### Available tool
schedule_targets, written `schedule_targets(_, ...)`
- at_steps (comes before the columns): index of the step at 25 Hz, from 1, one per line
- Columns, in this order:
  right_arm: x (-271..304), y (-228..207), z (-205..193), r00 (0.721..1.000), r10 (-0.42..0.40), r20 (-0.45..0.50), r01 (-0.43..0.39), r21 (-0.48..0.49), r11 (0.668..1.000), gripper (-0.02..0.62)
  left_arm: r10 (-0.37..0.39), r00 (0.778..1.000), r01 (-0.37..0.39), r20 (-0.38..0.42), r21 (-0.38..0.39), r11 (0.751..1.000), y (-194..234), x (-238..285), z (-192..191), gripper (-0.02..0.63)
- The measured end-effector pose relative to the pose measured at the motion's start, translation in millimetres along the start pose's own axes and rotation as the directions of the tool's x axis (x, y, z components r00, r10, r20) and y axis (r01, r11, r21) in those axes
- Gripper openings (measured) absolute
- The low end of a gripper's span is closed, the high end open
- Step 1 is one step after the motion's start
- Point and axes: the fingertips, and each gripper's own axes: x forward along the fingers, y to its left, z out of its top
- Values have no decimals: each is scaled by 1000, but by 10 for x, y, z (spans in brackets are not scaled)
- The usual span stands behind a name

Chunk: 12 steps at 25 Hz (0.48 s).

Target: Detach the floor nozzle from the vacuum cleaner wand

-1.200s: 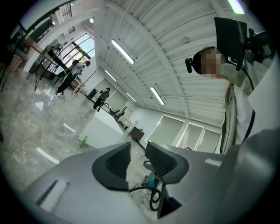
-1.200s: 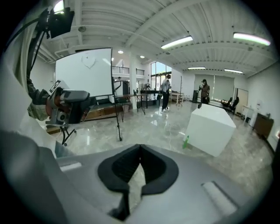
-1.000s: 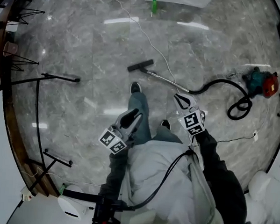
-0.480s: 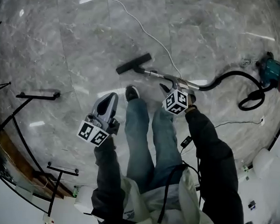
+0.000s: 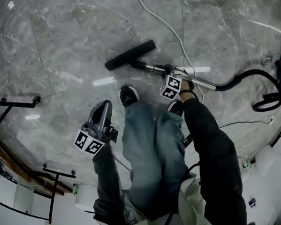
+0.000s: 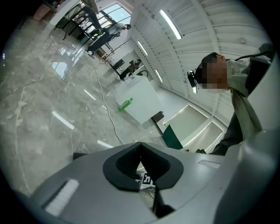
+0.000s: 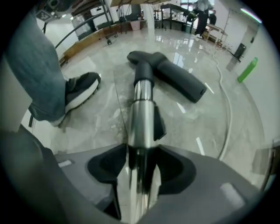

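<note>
- The right gripper pointed down over the wand. Its jaws had just been opening and stood wide apart, with the shiny tube running between them, not clamped.
- The left gripper hung well to the left of the wand, its jaws pressed together with nothing between them.
- A dark shoe stood near the wand, on its left in the right gripper view.
- The floor nozzle lay flat on the marble floor, joined to the far end of the wand by its black collar.
- A white cable trailed over the floor to the right of the wand.
- A black hose curved away from the wand's other end.
</note>
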Motion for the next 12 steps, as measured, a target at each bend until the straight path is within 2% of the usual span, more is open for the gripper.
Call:
schedule_targets(2, 96, -23, -57, 1000, -21, -20, 20, -34, 999, 226, -6, 1000, 6, -19, -5, 1000, 26, -1, -140, 8)
schedule_targets(4, 86, -39, -43, 1000, -12, -7, 11, -12, 1000, 215, -11, 999, 10, -39, -11, 1000, 20, -31, -241, 10)
schedule_targets(5, 63, -16, -35, 1000, 14, -5, -14, 15, 1000, 167, -15, 999, 14, -51, -21, 1000, -5, -46, -289, 18)
schedule_targets(7, -64, 70, -30, 996, 88, -23, -87, 43, 995, 164, -41, 996, 37, -77, -54, 998, -126, -36, -378, 59)
schedule_targets(9, -407, 125, 102, 993, 118, 14, -118, 44, 992, 164, -89, 990, 79, -109, -90, 993, -326, 27, -425, 121)
schedule_targets(12, -1328, 218, 453, 987, 62, 147, -73, 72, 995, 164, -167, 973, 147, -160, -127, 981, -776, 89, -428, 191)
